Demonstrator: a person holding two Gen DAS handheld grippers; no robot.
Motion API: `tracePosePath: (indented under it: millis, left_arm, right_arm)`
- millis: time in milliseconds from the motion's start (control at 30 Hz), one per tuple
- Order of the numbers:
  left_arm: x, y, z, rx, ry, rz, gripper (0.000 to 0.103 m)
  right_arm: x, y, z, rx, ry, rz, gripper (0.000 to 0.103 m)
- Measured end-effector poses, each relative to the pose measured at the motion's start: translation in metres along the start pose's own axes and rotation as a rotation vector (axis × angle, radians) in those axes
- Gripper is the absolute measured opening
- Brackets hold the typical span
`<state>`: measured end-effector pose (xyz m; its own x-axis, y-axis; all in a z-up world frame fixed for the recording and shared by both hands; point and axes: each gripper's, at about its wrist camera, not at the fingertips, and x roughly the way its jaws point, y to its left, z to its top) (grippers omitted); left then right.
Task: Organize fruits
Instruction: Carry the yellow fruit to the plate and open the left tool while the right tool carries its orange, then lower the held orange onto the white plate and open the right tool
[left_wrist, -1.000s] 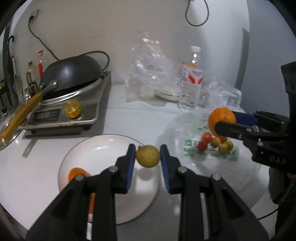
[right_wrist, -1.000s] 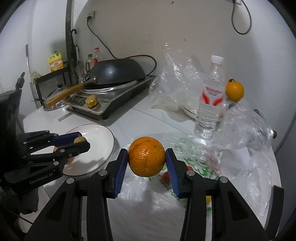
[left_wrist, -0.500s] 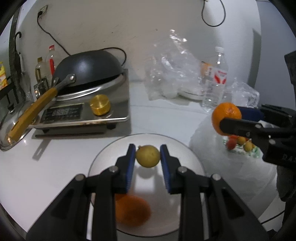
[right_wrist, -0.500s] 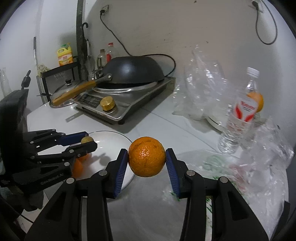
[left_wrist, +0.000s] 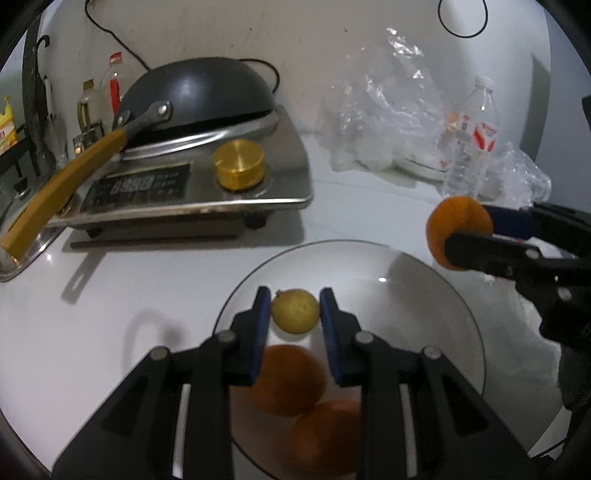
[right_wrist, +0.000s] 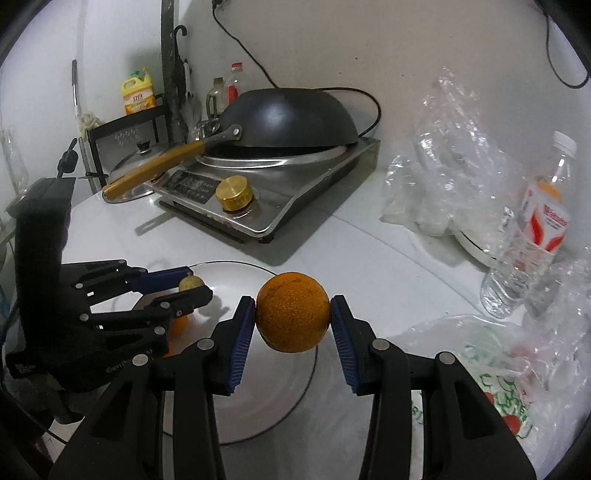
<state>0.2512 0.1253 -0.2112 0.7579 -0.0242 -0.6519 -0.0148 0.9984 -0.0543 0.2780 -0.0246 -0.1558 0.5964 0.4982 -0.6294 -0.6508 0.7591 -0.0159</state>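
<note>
left gripper (left_wrist: 295, 310): pads pressed on a small yellow fruit (left_wrist: 295, 311), held over the white plate (left_wrist: 424, 295) | right gripper (right_wrist: 293, 317): clamped on an orange (right_wrist: 293, 316), above the plate's rim | plate: two blurred oranges (left_wrist: 291, 380) lying on it beneath the left gripper | beyond: wok (right_wrist: 291, 118) on cooker, plastic bags (right_wrist: 454, 147), water bottle (right_wrist: 535, 229)

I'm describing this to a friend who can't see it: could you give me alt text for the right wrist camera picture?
A hand-held gripper clamps an orange between blue pads above a white plate. At left, a second hand-held gripper holds a small yellow fruit over the same plate. Behind stand a black wok on a cooker, a water bottle and plastic bags.
</note>
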Motion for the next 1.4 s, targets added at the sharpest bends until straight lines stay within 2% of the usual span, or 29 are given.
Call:
tracePosePath:
  millis: [400, 767, 900, 1400]
  left_arm:
    - [0.001, 0.007, 0.001, -0.008, 0.013, -0.010, 0.029]
    - [-0.020, 0.037, -0.001, -0.083, -0.047, -0.020, 0.029]
    - [-0.029, 0.047, -0.002, -0.100, -0.071, -0.001, 0.029]
    - [-0.041, 0.063, -0.016, -0.147, -0.075, 0.018, 0.030]
  right_arm:
    - [0.022, 0.016, 0.004, -0.022, 0.036, 0.014, 0.044]
    - [0.048, 0.038, 0.007, -0.036, 0.091, 0.036, 0.044]
    - [0.057, 0.042, 0.007, -0.035, 0.107, 0.039, 0.044]
    - [0.075, 0.044, 0.006, -0.005, 0.150, 0.046, 0.045]
